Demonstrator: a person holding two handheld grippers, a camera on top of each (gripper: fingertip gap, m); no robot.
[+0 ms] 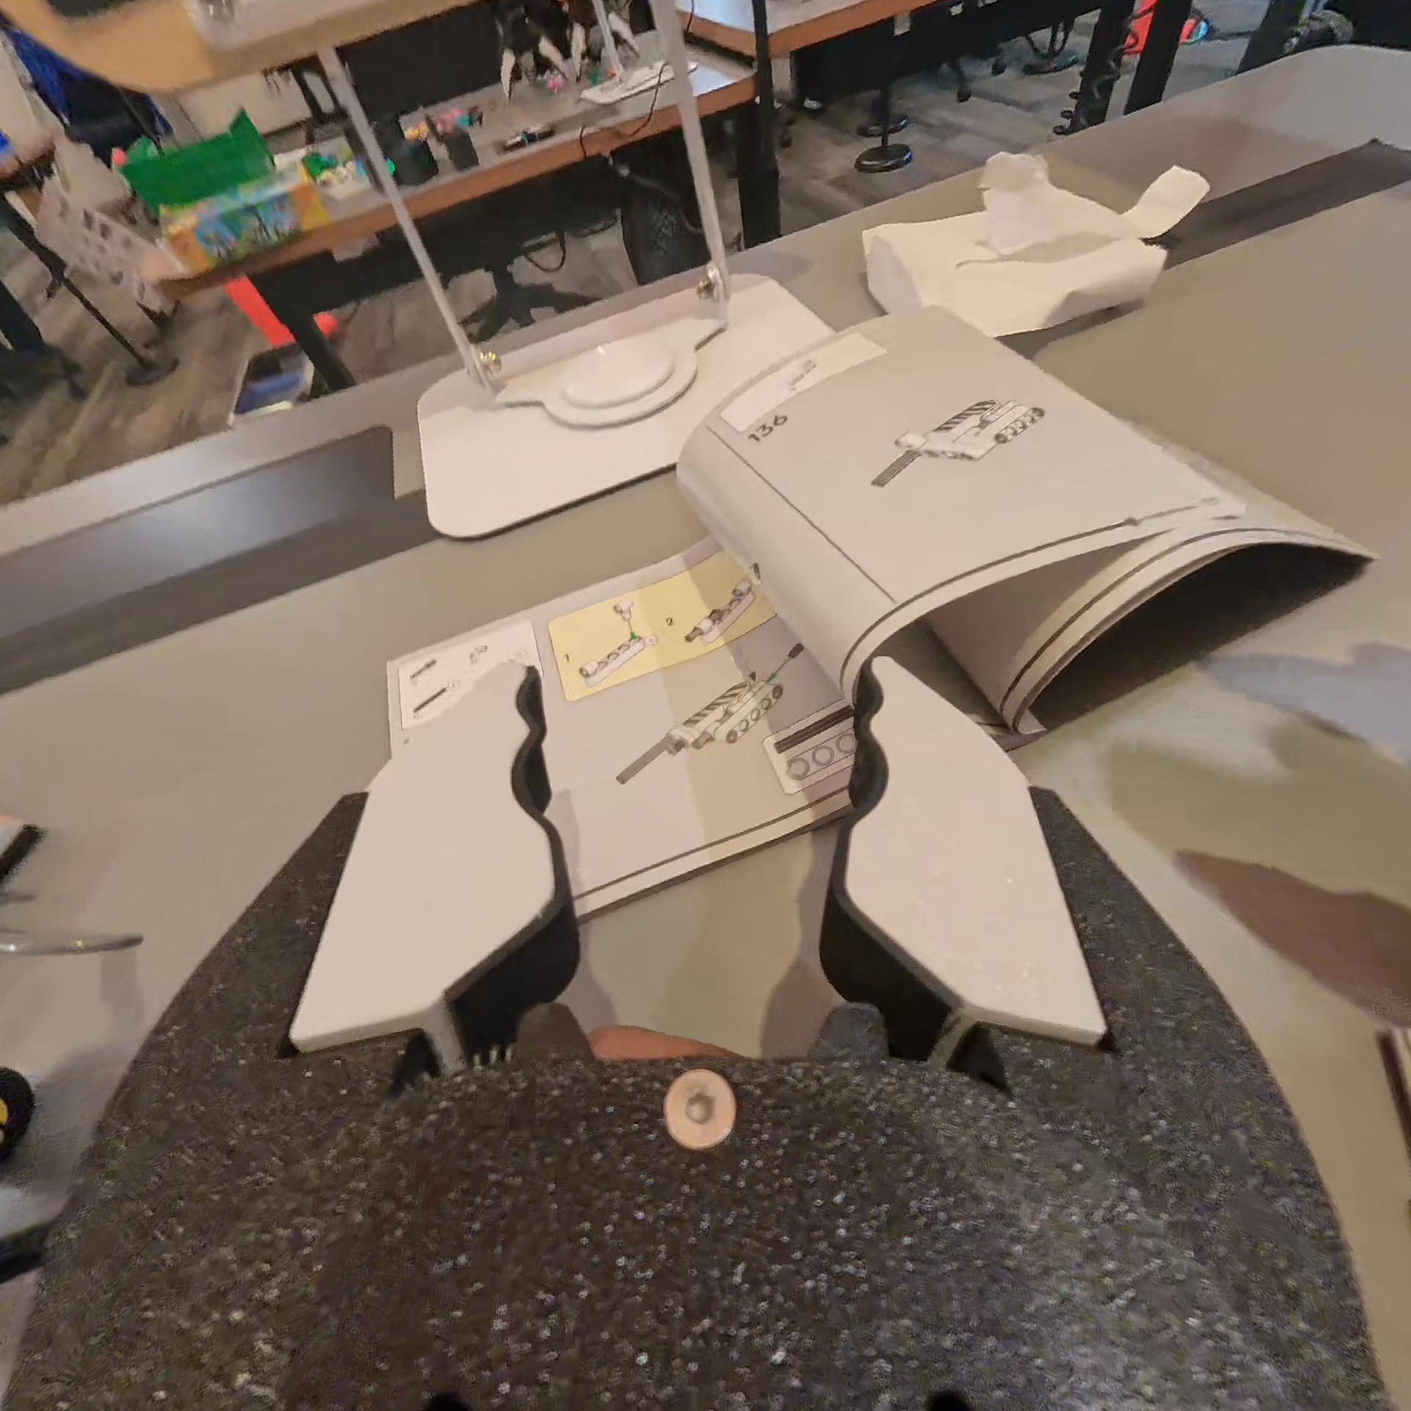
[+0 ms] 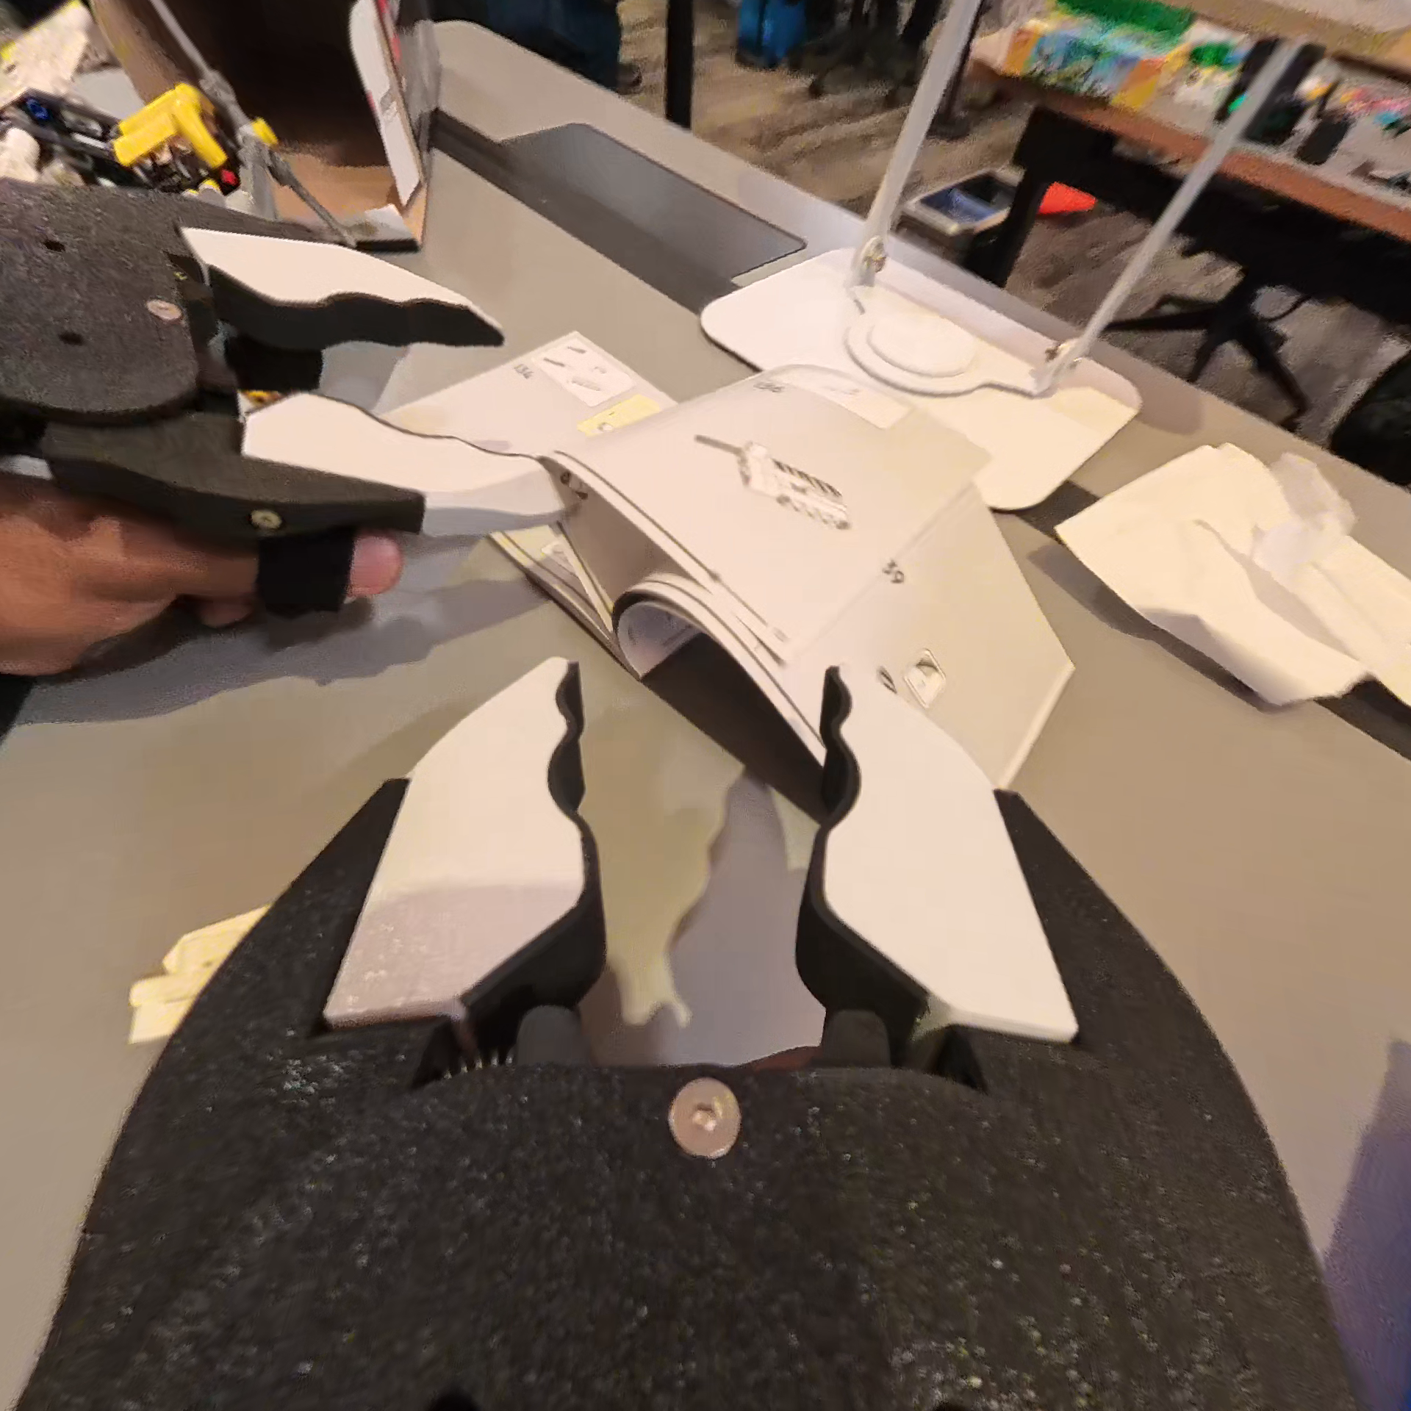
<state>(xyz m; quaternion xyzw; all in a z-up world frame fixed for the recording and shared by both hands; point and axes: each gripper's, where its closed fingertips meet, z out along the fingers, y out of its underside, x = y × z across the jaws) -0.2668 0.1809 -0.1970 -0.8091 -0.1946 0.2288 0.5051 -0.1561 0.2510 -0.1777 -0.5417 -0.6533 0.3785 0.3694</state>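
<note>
On the grey worktop ahead of me lies an open instruction booklet, its flat left page showing printed build diagrams, while a thick sheaf of pages arches up and over toward 2 o'clock in my left wrist view.

My left gripper hangs over the flat page with its fingers spread wide and nothing between them; the right-hand finger sits at the foot of the arching sheaf (whether it actually touches the paper I cannot tell). Seen from the right wrist view, that same gripper comes in from 9 o'clock, turned on its side, with the lower finger tip at the left edge of the curled pages.

My right gripper is also spread apart and holds nothing; the curled pages' near edge comes down at 12 to 1 o'clock, just against the inner side of the right-hand finger.

Beyond the booklet at 12 o'clock stands a white lamp base with two slim rods, and crumpled white tissue paper lies at 1 o'clock.
</note>
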